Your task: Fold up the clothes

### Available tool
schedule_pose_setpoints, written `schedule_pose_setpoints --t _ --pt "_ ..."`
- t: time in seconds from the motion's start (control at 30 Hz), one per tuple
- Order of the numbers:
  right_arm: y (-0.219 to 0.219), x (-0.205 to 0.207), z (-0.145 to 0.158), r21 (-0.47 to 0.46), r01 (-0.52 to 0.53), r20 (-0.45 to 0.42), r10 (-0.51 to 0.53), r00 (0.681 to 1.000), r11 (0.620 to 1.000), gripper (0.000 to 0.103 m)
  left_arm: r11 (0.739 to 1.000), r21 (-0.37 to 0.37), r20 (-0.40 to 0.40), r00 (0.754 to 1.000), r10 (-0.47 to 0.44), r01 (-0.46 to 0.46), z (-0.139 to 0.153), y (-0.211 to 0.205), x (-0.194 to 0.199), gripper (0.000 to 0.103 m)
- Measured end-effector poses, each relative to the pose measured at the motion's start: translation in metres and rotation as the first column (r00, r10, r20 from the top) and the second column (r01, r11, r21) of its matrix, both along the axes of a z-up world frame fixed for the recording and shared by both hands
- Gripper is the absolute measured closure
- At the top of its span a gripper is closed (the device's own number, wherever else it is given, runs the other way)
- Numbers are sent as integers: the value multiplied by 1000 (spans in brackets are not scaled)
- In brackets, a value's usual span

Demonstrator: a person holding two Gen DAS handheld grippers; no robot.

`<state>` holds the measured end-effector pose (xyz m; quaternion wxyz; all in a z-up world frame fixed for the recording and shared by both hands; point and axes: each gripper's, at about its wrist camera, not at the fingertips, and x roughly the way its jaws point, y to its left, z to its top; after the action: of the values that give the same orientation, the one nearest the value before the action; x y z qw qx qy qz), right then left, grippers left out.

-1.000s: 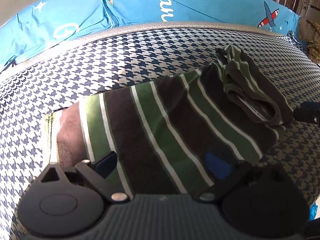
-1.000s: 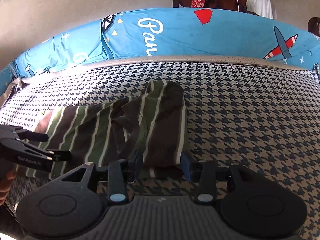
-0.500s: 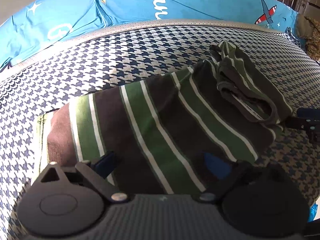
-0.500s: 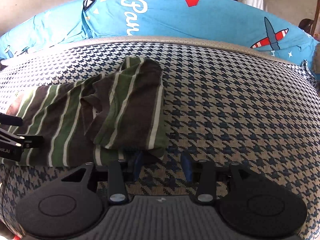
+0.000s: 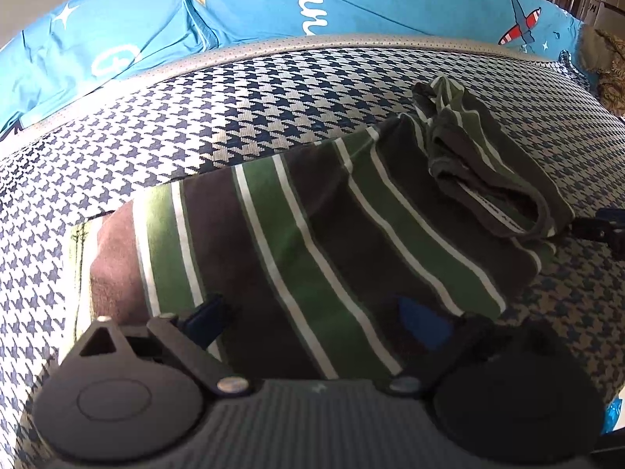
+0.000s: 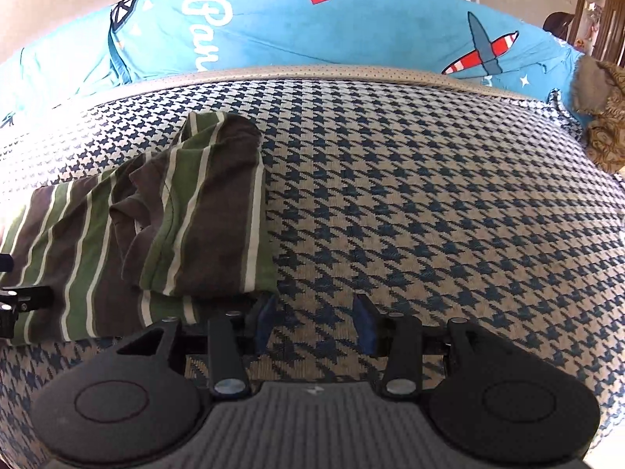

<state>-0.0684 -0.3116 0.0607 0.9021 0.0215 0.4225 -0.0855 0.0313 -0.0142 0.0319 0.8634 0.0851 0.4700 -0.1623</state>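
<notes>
Sliding rightward off the striped shirt, the right hand-held gripper now hangs apart over the houndstooth bed; the left hand-held gripper gapes above the folded shirt, apparently released.

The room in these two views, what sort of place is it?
Probably a bedroom at home: a striped shirt lies on a houndstooth mattress, a blue sheet printed with aeroplanes lies behind it, and wooden furniture stands at the far right.

left gripper | black body; blue pads (silver screws) | right gripper | alike
</notes>
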Motion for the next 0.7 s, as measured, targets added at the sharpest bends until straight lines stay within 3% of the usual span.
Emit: schedule_pose_setpoints --t 0.13,0.27,0.57,0.7 --pt "-4 -5 14 86 -11 99 3 995 996 59 1000 9 10 1000 1 -1 0 -3 0 3" --pt "12 2 19 115 -77 155 58 986 990 59 1000 16 16 1000 1 -1 0 -6 0 3" --pt "43 28 11 161 -142 178 113 978 977 67 1000 26 15 1000 10 -11 -5 -7 0 0" --pt "55 32 1 150 -178 137 158 978 973 67 1000 25 15 1000 12 -12 -6 -6 -1 0"
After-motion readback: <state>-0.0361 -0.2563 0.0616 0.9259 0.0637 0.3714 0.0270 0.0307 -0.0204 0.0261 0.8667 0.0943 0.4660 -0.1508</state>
